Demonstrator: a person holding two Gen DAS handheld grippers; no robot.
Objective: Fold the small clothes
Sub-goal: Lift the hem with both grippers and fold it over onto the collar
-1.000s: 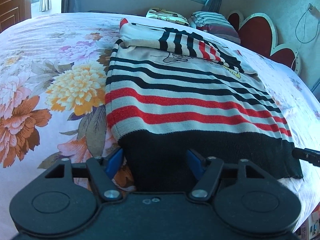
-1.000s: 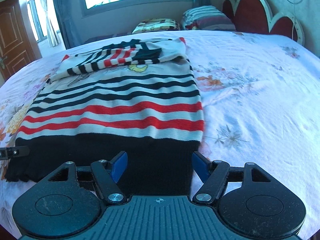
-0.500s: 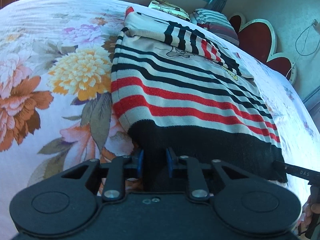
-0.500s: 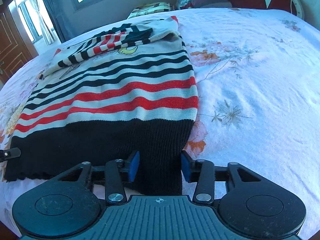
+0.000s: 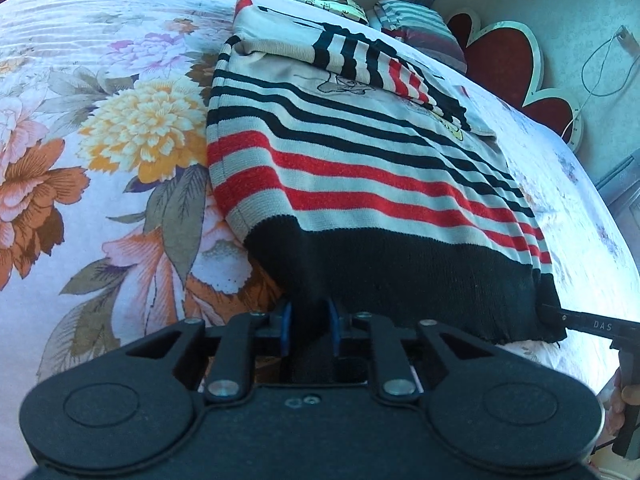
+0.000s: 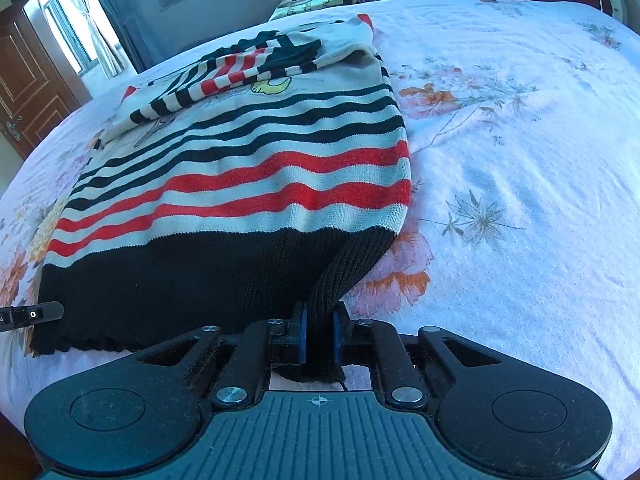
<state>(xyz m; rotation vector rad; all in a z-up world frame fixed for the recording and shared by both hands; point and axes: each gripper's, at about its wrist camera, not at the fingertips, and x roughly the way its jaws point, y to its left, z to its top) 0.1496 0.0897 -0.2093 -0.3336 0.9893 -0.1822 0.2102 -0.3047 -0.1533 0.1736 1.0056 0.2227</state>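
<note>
My left tool (image 5: 310,330) and right tool (image 6: 319,334), gaping a second ago, have just closed, each now pinching the sweater's (image 5: 360,184) black hem.

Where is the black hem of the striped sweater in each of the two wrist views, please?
Left wrist: black hem spans lower centre to right; left gripper pinches its near-left corner.
Right wrist: hem spans lower left to centre; right gripper pinches its right corner.
Shared landmark: the folded sleeve at the sweater's far end.
</note>
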